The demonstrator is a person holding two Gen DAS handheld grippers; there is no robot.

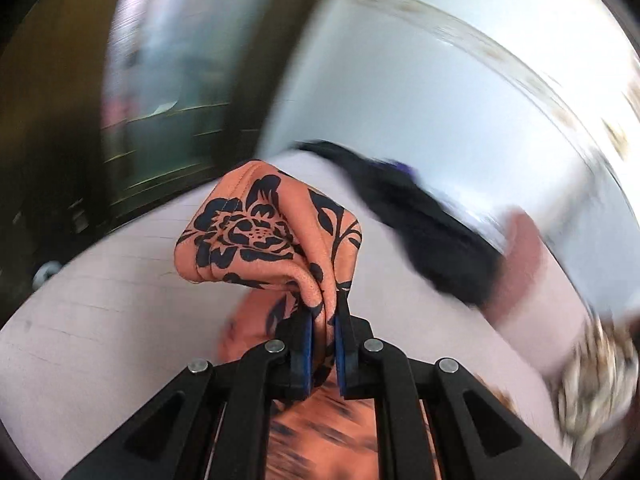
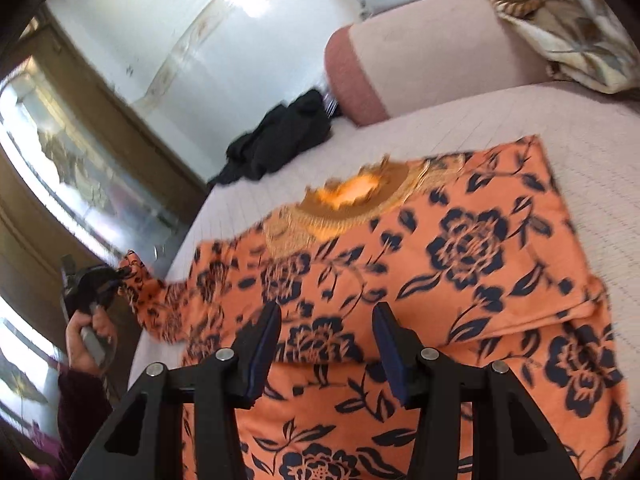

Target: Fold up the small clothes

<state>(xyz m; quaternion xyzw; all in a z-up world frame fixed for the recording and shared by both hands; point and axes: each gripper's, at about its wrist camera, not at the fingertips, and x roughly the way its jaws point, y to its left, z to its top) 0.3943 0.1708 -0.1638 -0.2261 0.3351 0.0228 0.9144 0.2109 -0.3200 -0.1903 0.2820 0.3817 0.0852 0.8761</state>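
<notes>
Left wrist view heavily motion-blurred: the wall, window and far bed edge smear, only the cloth in the claw is sharp. The left claw (image 1: pixel 323 334) is clamped tight on a bunched sleeve end of the orange floral top (image 1: pixel 264 232), fabric pinched between the blue pads (image 1: pixel 306 344); more of the garment runs under the claw body, blurred. From the right wrist view the same left claw (image 2: pixel 116 274) shows small at far left, off the bed edge, with the person's hand (image 2: pixel 90 332) on its grip; its pads are hidden by cloth there.

The right claw (image 2: pixel 326 350) hovers over the garment, jaws wide apart, nothing between them; whether the tips touch the cloth cannot be told. The orange floral top (image 2: pixel 432 280) lies spread on the pale bed (image 2: pixel 580 120), neckline (image 2: pixel 348 196) toward the far side, overexposed and hard to read. The lower hem is cut off by the frame and the claw body.

Black clothing (image 2: pixel 280 136) is heaped at the far left corner of the bed, near the pink bolster (image 2: pixel 352 80). A patterned pillow (image 2: pixel 568 28) sits far right, partly cropped. Bare mattress shows on the right and far side of the top.
</notes>
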